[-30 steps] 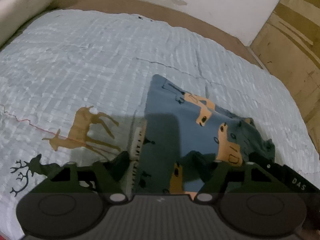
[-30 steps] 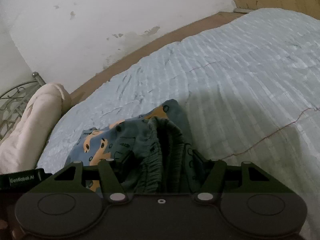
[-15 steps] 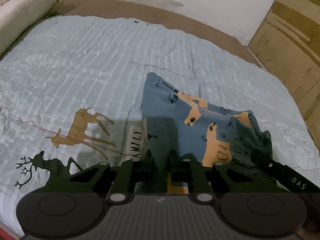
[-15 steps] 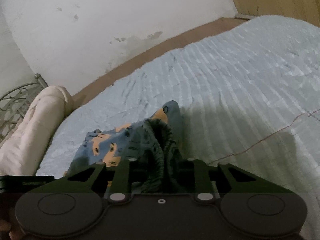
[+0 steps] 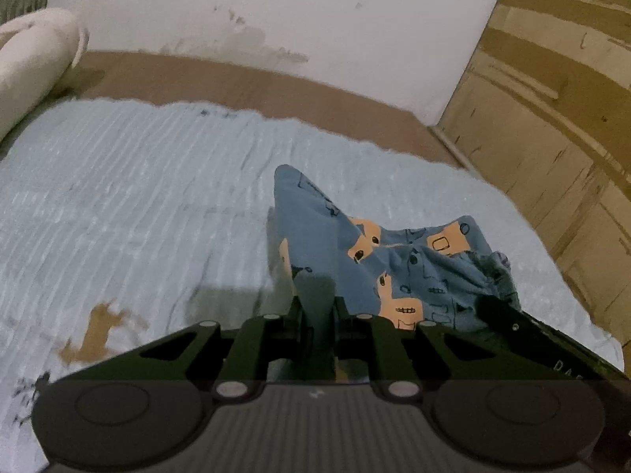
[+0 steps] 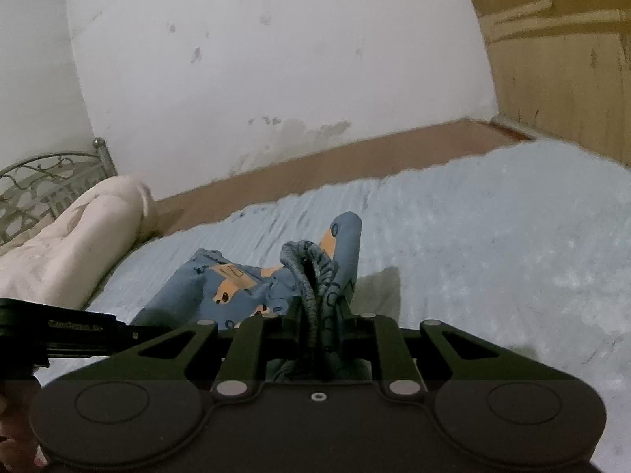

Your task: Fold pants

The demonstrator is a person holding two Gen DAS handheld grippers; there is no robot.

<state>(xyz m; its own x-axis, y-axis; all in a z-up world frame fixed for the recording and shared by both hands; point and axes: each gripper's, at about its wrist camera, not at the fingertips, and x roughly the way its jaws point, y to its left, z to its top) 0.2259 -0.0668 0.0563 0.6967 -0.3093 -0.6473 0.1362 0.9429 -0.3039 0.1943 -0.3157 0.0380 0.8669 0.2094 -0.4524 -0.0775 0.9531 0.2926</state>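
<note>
Left wrist view: we find the left gripper (image 5: 318, 317) clenched on a fold of the blue printed pants (image 5: 398, 252), which rise off the pale bedspread (image 5: 138, 205). The right gripper (image 5: 489, 302) grips their far edge. A rolled blanket (image 5: 31, 59) lies at top left.

Right wrist view: we note the right gripper (image 6: 318, 317), its jaws closing, pinching the gathered waistband (image 6: 311, 268); the pants (image 6: 221, 283) trail left over the bedspread (image 6: 493, 244).

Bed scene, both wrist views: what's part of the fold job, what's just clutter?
Job:
- blue printed pants, lifted off the bedspread
- left claw, clamped on a pants edge
- right claw, closing on the gathered waistband

Just there:
- pale blue bedspread
- rolled cream blanket
- metal bedframe
- wooden wardrobe
</note>
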